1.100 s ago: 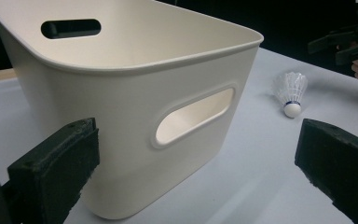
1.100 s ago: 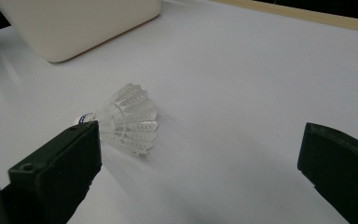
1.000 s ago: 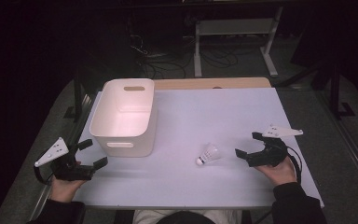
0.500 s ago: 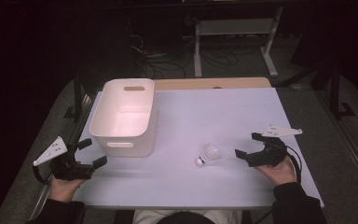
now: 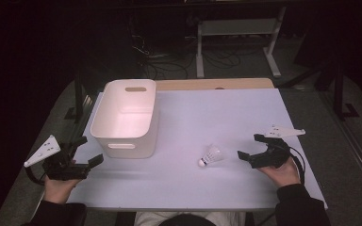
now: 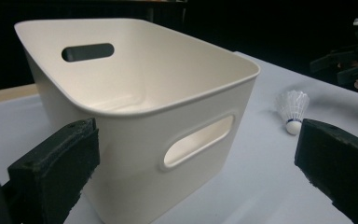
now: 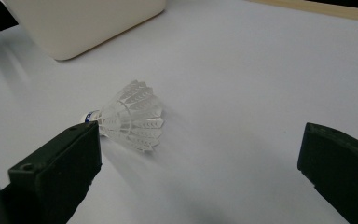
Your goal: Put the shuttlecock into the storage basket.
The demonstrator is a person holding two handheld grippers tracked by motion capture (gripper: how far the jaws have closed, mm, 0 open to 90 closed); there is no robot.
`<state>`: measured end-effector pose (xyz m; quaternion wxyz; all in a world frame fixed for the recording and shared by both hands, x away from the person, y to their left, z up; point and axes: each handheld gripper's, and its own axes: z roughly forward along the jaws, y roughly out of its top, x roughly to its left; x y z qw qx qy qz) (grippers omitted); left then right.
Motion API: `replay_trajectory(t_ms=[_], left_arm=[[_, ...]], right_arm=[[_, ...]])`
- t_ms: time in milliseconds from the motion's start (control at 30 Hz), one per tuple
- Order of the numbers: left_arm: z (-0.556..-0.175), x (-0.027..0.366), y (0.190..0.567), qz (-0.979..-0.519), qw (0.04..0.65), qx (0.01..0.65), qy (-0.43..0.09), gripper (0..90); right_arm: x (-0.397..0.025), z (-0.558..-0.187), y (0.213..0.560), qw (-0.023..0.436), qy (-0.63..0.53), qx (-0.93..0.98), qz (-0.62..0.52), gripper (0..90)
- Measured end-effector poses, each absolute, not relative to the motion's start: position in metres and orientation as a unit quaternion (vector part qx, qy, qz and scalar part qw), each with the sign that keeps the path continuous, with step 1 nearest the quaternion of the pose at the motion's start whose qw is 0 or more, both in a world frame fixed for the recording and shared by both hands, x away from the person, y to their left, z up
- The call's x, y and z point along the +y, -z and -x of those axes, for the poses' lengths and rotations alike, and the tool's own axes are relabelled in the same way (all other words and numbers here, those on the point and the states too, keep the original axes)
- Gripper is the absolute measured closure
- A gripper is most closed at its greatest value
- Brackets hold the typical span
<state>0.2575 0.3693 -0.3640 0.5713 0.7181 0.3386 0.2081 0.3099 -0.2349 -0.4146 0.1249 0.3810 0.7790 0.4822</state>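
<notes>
Left gripper point(image 5: 86, 151): jaws spread wide, nothing between them, nothing touched. It sits at the table's near left corner, partly off the edge, aimed toward the bin. In the left gripper view the two black pads stand far apart at the bottom corners, with the bin's near wall between them but well beyond their tips.

Right gripper point(image 5: 250, 147): jaws also wide, empty. It rests low at the near right of the table point(image 5: 245, 108), pointing left at the shuttlecock. In the right gripper view the left pad overlaps the shuttlecock's cork end; contact cannot be judged from there. From the high view there is a clear gap between jaw tips and shuttlecock.

Shuttlecock point(image 5: 210, 155): lying on its side on the white tabletop, just right of the bin's near corner and left of the right gripper. Cork end toward the person, feather skirt away. A blue band shows at the cork point(image 7: 89, 115).

White bin point(image 5: 127, 117): upright, open top, at the left half of the table. Slot handles in the near and far walls. Inside looks bare, though the floor near the front wall is hidden in the left gripper view.

Hard to see: room beyond the table is dark; cables and a white metal frame point(image 5: 238, 33) on the floor, dimly. Person's sleeves cut off at the bottom edge.

Count: two grippers, one bin, one shuttlecock.
</notes>
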Motion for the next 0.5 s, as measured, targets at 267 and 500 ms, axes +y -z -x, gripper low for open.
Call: replay_trajectory(t_ms=[267,500], left_arm=[[-0.259,0.366,0.346,-0.731,0.561,0.327,-0.211,0.0],[-0.263,0.363,0.332,-0.736,0.552,0.319,-0.226,0.0]], right_arm=[[-0.233,-0.31,0.416,0.122,-0.478,0.783,-0.38,0.0],[-0.234,-0.31,0.416,0.121,-0.48,0.782,-0.379,0.0]])
